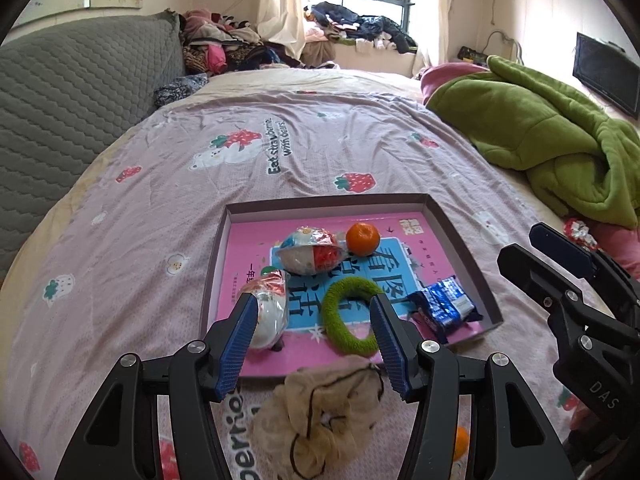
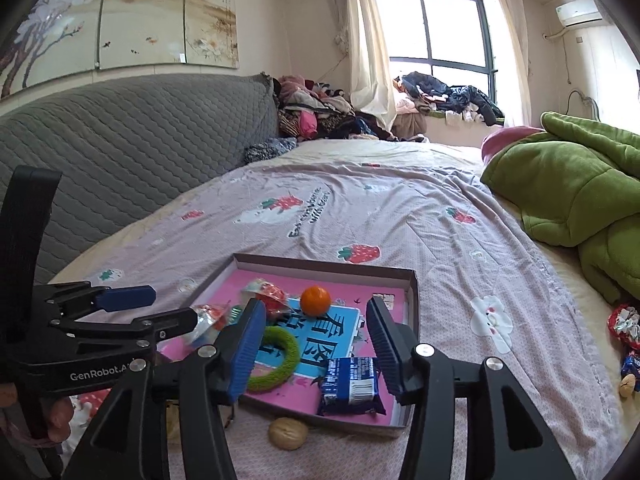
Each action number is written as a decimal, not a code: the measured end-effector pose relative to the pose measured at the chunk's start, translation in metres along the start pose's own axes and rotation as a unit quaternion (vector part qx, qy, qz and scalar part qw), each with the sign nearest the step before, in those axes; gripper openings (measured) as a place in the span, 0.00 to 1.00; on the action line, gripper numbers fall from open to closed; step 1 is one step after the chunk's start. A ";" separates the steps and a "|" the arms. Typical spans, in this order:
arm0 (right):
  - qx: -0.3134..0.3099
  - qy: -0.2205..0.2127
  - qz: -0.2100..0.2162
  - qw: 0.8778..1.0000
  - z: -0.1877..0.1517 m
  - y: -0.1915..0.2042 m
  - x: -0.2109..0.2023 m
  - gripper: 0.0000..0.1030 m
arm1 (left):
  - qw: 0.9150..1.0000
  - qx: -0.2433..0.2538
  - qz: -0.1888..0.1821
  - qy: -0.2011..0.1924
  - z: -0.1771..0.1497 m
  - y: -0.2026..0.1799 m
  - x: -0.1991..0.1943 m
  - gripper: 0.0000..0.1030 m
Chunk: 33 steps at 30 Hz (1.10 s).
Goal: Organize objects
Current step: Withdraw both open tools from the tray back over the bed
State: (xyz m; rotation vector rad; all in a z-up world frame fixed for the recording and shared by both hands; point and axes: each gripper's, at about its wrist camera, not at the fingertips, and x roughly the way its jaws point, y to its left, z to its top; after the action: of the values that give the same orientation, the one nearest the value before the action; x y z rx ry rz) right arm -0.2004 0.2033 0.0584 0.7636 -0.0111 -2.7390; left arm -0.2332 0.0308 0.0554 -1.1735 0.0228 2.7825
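Left wrist view: left gripper (image 1: 314, 344) spread and empty above the box (image 1: 460, 240), which collects an orange (image 1: 362, 239), green ring (image 1: 352, 316) and snack packet (image 1: 444, 306); a beige scrunchie (image 1: 320, 416) lies outside at 6 o'clock, likely next. Right wrist view: right gripper (image 2: 316, 348) spread and empty over the packet; walnut (image 2: 287, 433) outside the box at 6 o'clock.

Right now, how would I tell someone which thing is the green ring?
Look at the shallow box on the strawberry-print bedspread. The green ring lies near its front edge, between a wrapped ball and a blue snack packet. It alone is fuzzy and hollow.
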 end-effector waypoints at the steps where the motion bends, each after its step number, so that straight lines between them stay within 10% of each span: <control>1: 0.001 -0.002 0.001 1.000 0.000 0.001 -0.003 0.52 | 1.000 0.000 -0.001 -0.002 -0.001 -0.001 -0.003 0.58; 33: 0.012 -0.006 0.020 1.000 -0.028 0.016 -0.059 0.60 | 0.999 -0.025 -0.006 -0.023 -0.043 0.019 -0.068 0.59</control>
State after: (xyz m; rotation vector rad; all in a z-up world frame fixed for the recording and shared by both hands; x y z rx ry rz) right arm -0.1336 0.2068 0.0655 0.7447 -0.0619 -2.7111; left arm -0.1576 0.0022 0.0733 -1.1154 -0.0584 2.8135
